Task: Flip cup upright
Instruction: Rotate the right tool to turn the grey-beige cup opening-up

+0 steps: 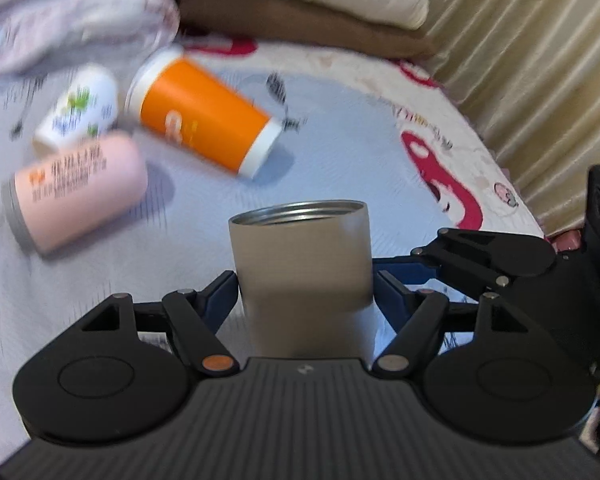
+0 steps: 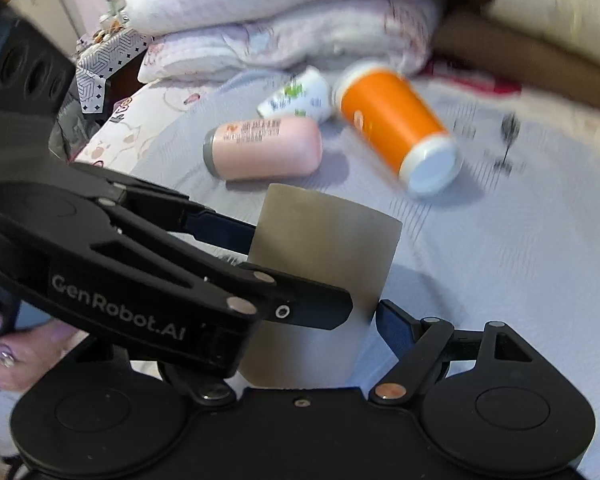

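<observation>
A grey metal cup [image 1: 302, 276] stands with its open threaded mouth up between the fingers of my left gripper [image 1: 305, 292], which is shut on its lower body. The same cup shows in the right wrist view [image 2: 322, 272], where my right gripper [image 2: 320, 320] also closes around it, its right finger [image 2: 396, 324] against the cup's side. The left gripper's black body [image 2: 160, 280] crosses in front of the right one's left finger. An orange cup [image 1: 204, 116], a pink cup [image 1: 76, 192] and a small white printed cup [image 1: 80, 108] lie on their sides on the bed beyond.
The bed sheet [image 1: 340, 136] is light blue with red prints. Folded blankets and pillows [image 1: 300, 12] are stacked at the back. A beige curtain [image 1: 532, 60] hangs on the right. A hand with lilac nails [image 2: 4, 344] holds the left gripper.
</observation>
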